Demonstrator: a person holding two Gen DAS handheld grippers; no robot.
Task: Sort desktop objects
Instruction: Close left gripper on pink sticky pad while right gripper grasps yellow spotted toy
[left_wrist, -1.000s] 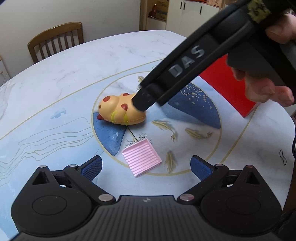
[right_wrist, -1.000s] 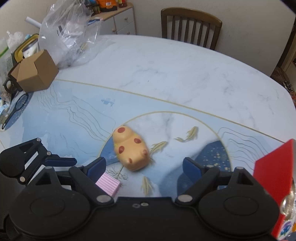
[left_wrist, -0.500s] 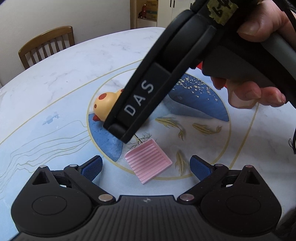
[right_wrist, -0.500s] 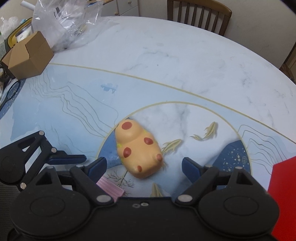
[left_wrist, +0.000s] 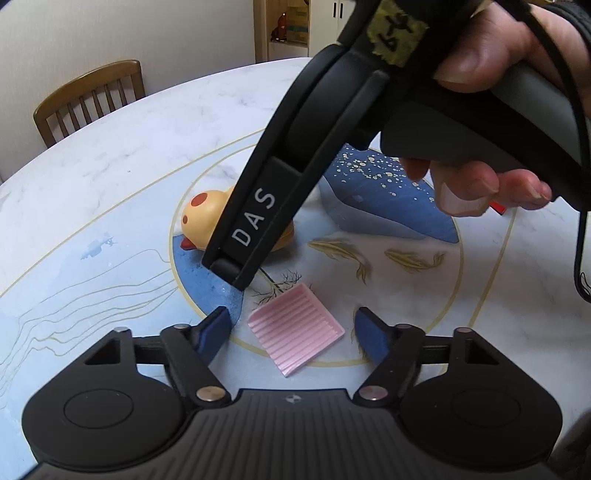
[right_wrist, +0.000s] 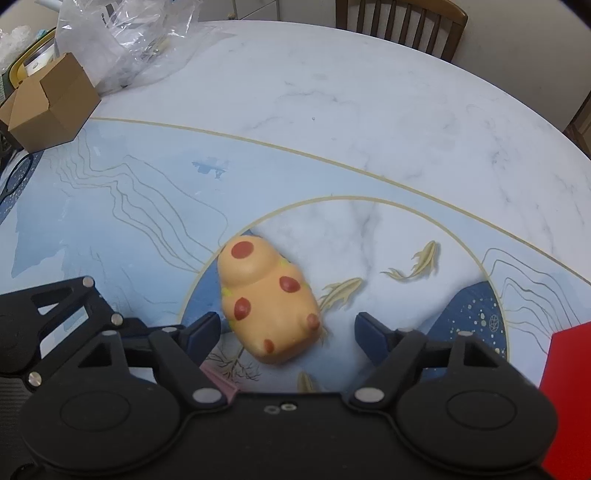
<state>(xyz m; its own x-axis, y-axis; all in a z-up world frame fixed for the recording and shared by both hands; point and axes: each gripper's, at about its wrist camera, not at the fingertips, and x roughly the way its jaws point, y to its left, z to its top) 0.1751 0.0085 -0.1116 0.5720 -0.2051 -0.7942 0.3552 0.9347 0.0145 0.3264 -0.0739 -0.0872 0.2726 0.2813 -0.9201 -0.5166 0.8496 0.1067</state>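
A pink ribbed square tile (left_wrist: 295, 328) lies flat on the table between the blue pads of my left gripper (left_wrist: 293, 328). Its jaws are closing, and a small gap still shows on each side of the tile. An orange toy animal with red spots (right_wrist: 269, 306) lies between the pads of my right gripper (right_wrist: 288, 330). Those jaws are closing too; the left pad is near the toy and the right pad stands clear of it. In the left wrist view the right tool's black housing (left_wrist: 258, 221) hides most of the toy (left_wrist: 203, 218).
A red flat board (right_wrist: 569, 387) lies at the right edge. A cardboard box (right_wrist: 51, 107) and a crumpled plastic bag (right_wrist: 122, 40) sit at the far left. Wooden chairs (right_wrist: 402, 18) (left_wrist: 88, 99) stand behind the round table (right_wrist: 369, 92). A hand (left_wrist: 480, 177) grips the right tool.
My left jaws have narrowed around the pink tile. The right gripper came down over the toy, which now fills more of its view, and its jaws narrowed a little.
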